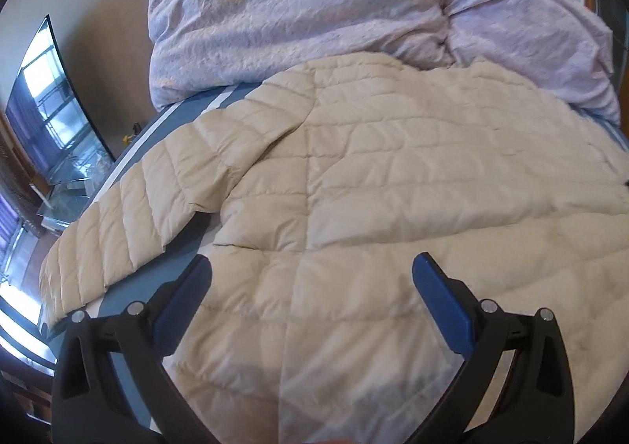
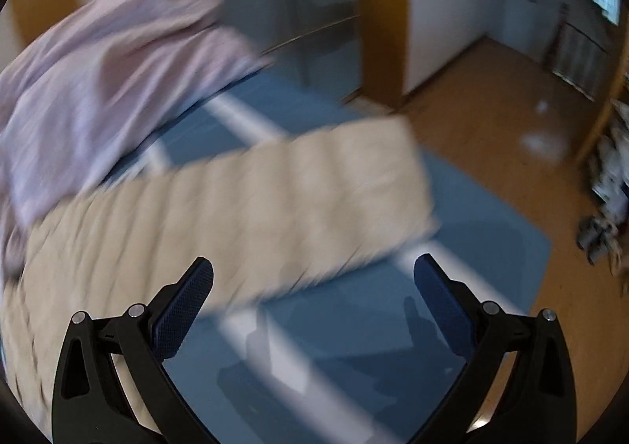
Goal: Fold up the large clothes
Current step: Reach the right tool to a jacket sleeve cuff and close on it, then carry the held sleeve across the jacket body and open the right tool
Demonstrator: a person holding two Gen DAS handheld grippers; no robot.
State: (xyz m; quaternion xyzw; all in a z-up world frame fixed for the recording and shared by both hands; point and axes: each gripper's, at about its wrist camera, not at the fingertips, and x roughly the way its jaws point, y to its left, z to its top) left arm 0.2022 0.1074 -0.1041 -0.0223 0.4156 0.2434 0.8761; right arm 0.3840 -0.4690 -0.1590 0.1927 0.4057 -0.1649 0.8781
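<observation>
A cream quilted puffer jacket [image 1: 393,177] lies spread flat on the blue bed. One sleeve [image 1: 129,216] stretches out to the left toward the bed's edge. My left gripper [image 1: 310,271] hovers open over the jacket's lower body, nothing between its blue pads. In the blurred right wrist view, the jacket's other sleeve [image 2: 275,208] runs across the bed to the right. My right gripper [image 2: 314,271] is open just above and in front of that sleeve, over the blue sheet, with its shadow on the sheet.
A crumpled lilac duvet [image 1: 314,11] is heaped at the far side of the bed [image 2: 354,326], touching the jacket's top. A dark TV screen [image 1: 51,110] stands left. Wooden floor [image 2: 491,110], a doorway and clutter on a shelf [image 2: 609,188] lie to the right.
</observation>
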